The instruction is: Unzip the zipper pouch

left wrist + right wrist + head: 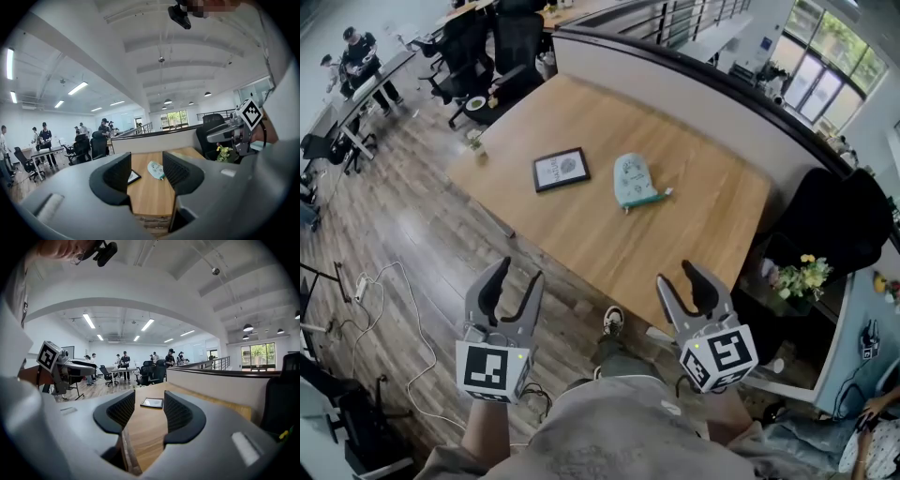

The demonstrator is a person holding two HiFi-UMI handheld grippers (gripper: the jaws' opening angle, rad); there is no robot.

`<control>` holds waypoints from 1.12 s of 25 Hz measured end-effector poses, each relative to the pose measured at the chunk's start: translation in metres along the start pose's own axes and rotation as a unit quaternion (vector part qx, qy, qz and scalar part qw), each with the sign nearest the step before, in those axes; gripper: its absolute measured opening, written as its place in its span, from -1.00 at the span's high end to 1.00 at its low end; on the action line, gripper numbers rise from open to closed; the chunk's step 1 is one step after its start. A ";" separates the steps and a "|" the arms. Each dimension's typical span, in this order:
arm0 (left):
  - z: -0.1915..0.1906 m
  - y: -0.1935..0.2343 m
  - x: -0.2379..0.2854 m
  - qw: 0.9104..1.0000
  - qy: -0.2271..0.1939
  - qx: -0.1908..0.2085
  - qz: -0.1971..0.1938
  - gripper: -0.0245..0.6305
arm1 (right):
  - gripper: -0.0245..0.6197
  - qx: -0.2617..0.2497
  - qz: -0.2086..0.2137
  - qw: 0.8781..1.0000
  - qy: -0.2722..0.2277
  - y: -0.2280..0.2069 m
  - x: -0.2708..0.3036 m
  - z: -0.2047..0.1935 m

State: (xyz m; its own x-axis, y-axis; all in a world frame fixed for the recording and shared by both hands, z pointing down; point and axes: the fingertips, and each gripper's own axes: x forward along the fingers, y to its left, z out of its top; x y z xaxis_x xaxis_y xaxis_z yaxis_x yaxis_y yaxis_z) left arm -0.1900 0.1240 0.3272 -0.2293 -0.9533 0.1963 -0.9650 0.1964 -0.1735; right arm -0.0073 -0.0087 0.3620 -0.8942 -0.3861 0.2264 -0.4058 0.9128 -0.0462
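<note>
Grey jaws on the left gripper (517, 274) and right gripper (677, 275) stand apart, holding nothing, short of the table's (581, 239) near edge. Bare wood runs from there to the pouch (634, 181), which lies flat mid-table just right of a frame (561, 170). Flowers (802, 277) and a black chair (844, 211) stand off to the right.

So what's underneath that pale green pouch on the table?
Only the wooden table shows around the pouch, which lies flat on it. Anything beneath or inside it is covered.
</note>
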 end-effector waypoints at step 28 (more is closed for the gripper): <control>0.060 0.025 0.260 0.985 -0.012 0.078 -0.151 0.27 | 0.33 0.029 -0.101 0.994 -0.005 -0.153 0.130 0.053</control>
State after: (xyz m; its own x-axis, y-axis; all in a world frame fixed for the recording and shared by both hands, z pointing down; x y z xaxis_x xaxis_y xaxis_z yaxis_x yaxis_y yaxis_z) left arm -0.2661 -0.1325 0.3155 0.0693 -0.9686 0.2386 -0.9572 -0.1320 -0.2575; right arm -0.0711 -0.2060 0.3466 -0.7948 -0.5626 0.2275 -0.5877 0.8070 -0.0576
